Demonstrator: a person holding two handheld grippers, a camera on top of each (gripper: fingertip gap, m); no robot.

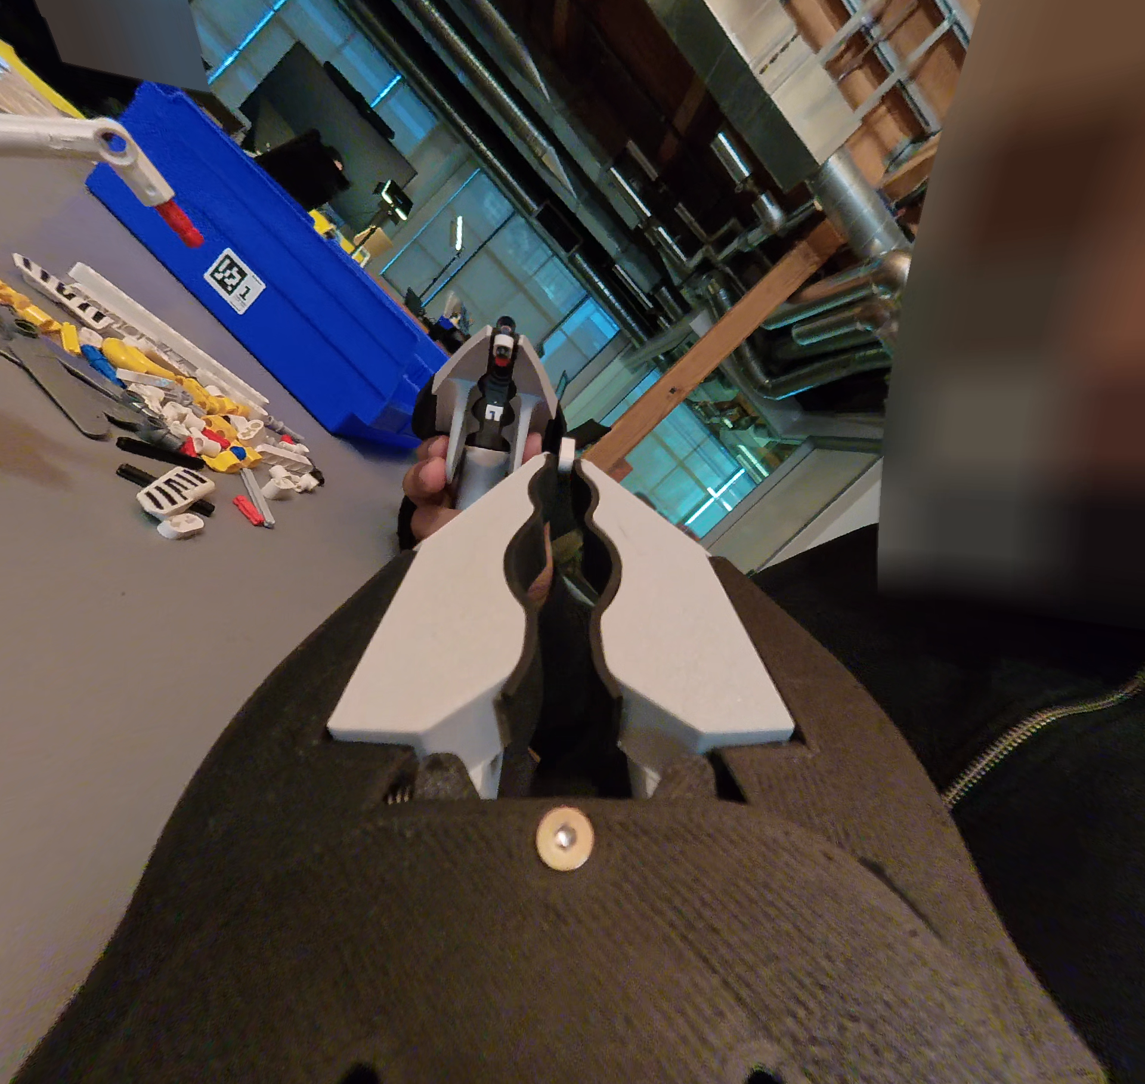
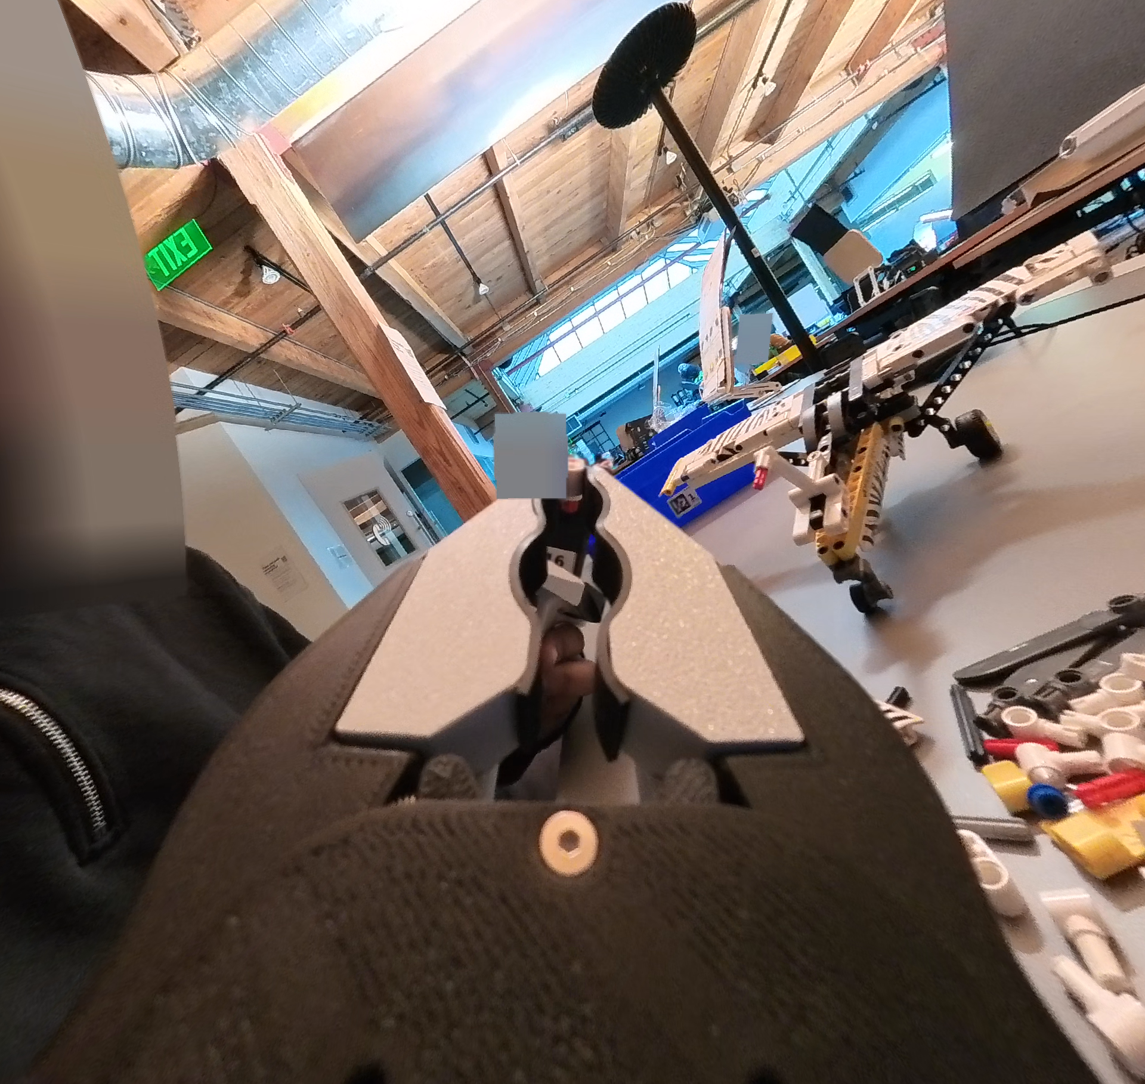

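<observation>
Fingertips of my left gripper [image 1: 567, 465], mid-frame in its view, pinch a small white plastic piece [image 1: 567, 457]. My right gripper [image 2: 582, 484] clamps a small white-and-red connector piece [image 2: 577, 484] at its tips, centre of its view. Loose white, yellow, red and blue building pieces [image 1: 186, 422] lie on the grey table [image 1: 155, 620] at left, beside a blue plastic bin [image 1: 279, 285], and a white-and-yellow brick-built model [image 2: 867, 434] stands at right.
</observation>
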